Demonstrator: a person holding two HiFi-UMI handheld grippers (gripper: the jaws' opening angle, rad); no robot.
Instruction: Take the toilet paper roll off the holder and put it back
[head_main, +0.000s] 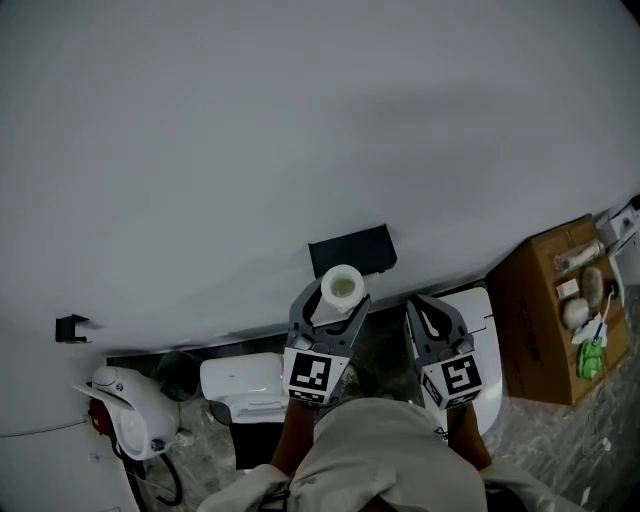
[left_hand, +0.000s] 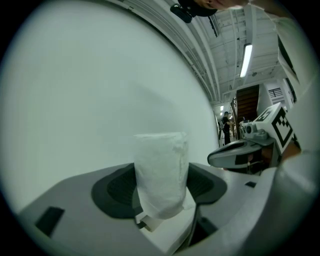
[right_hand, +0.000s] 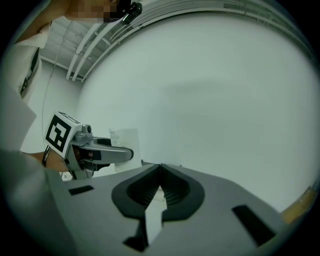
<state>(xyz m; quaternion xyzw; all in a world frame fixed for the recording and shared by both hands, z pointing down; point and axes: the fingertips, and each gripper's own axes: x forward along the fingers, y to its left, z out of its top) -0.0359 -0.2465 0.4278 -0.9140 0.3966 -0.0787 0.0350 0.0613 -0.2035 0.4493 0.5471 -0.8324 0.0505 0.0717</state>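
Toilet paper roll (head_main: 342, 286) clamped in left gripper (head_main: 333, 300) near black holder (head_main: 352, 250).
Right gripper (head_main: 427, 303) beside it, jaws together, empty.

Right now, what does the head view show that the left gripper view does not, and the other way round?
Only the head view: the black holder on the wall and the cardboard box. Only the left gripper view: the ceiling light. Both: the toilet paper roll held in the jaws of the left gripper, and the right gripper, its jaws together.
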